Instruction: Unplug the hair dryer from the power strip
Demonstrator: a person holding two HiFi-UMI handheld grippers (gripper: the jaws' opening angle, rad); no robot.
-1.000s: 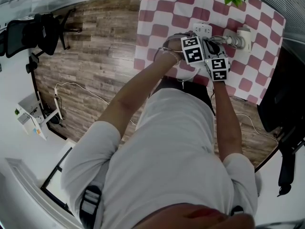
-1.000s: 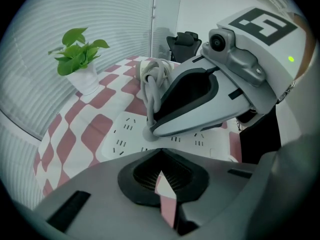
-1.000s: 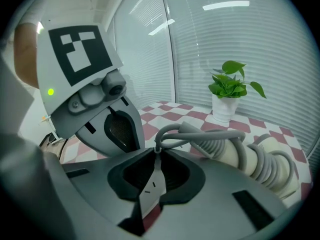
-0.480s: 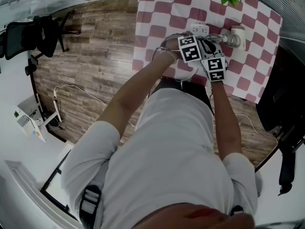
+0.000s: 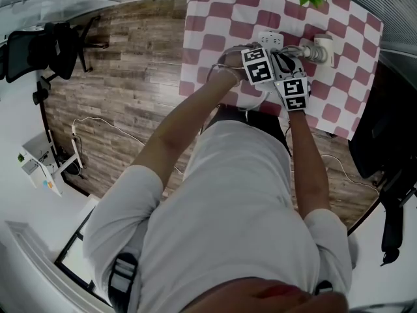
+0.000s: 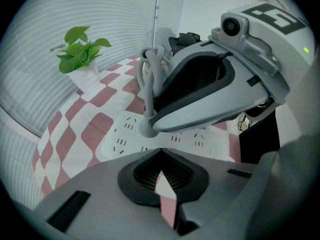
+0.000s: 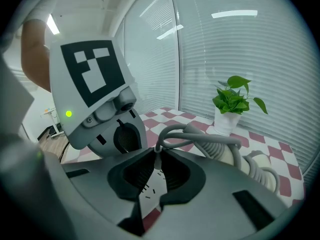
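Pinching the plug [image 6: 146,129] seated in the power strip [image 6: 122,136] with right tongs [image 7: 156,156], left tongs [image 6: 160,159] pressed together above it; calls for a straight pull out.

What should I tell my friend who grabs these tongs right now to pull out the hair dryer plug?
Left tongs: shut, empty, pointing down just in front of the power strip.
Right tongs: shut on the grey plug.
Hair dryer: lying on the checked cloth beyond the strip.
Done: plug gripped.
Left: the plug looks still in its socket, so pull it straight out, probably steadying the strip.
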